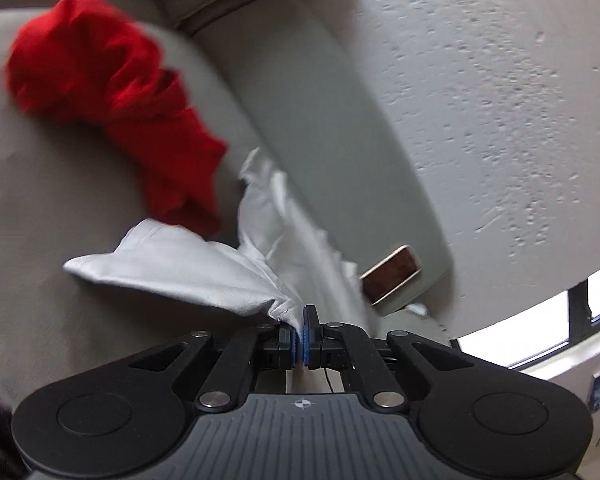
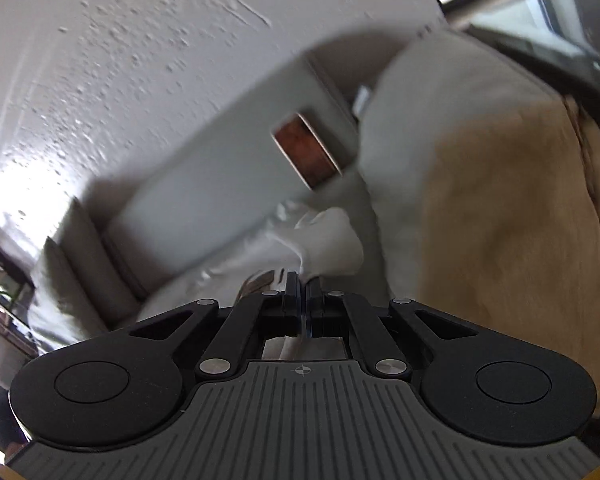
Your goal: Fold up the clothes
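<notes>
My left gripper (image 1: pixel 300 320) is shut on a bunched edge of a white garment (image 1: pixel 188 272), which is lifted and stretches away to the left and up over a grey sofa seat (image 1: pixel 52 208). My right gripper (image 2: pixel 303 284) is shut on another part of the same white garment (image 2: pixel 324 240), which hangs in folds toward the sofa back. A crumpled red garment (image 1: pixel 112 92) lies on the sofa seat beyond the white one, apart from both grippers.
The grey sofa back cushion (image 1: pixel 312 128) runs along a textured white wall (image 1: pixel 480 80). A brown and white phone-like slab (image 1: pixel 392 274) rests on the cushion; it also shows in the right wrist view (image 2: pixel 306 148). A tan blanket (image 2: pixel 512 240) covers the sofa at right.
</notes>
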The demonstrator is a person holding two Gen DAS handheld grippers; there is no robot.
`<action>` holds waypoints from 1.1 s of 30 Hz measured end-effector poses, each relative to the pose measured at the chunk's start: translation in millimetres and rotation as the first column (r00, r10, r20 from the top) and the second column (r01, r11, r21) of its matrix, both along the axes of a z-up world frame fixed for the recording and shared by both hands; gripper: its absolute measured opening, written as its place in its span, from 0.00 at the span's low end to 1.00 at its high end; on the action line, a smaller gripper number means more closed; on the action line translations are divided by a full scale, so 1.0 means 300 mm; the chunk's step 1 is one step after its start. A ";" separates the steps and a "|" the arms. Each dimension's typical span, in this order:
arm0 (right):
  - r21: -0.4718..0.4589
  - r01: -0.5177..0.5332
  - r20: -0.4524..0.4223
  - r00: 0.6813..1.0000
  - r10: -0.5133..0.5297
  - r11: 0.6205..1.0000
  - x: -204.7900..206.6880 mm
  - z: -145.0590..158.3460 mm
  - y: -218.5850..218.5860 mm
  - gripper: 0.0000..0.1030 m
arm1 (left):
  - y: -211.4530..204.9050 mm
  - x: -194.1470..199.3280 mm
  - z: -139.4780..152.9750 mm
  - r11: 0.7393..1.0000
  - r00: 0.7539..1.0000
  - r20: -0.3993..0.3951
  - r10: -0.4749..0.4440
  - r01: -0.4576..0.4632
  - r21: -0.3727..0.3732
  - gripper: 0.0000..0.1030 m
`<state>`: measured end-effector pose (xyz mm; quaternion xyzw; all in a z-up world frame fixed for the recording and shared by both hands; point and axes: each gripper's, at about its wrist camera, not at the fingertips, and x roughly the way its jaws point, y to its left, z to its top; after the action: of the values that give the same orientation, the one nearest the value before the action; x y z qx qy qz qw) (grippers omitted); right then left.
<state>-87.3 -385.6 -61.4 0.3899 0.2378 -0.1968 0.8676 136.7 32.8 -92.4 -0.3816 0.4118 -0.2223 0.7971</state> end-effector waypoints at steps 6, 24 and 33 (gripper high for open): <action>0.041 0.031 -0.093 0.995 -0.027 0.999 -0.093 -0.193 0.019 0.01 | 0.054 -0.072 -0.089 0.999 0.999 -0.032 0.028 -0.026 0.041 0.01; 0.010 0.038 -0.147 0.988 -0.036 0.999 -0.186 -0.162 0.086 0.01 | 0.002 -0.159 -0.023 0.939 0.998 -0.058 -0.020 0.038 0.342 0.01; -0.088 -0.018 -0.265 0.964 -0.006 0.996 -0.167 -0.175 0.131 0.25 | -0.055 -0.211 0.019 0.806 1.000 0.002 -0.021 0.016 0.591 0.40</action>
<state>-137.4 -346.3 -113.9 0.3198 0.3439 -0.2550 0.8453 73.5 16.3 -86.7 -0.1098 0.4606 -0.0925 0.8759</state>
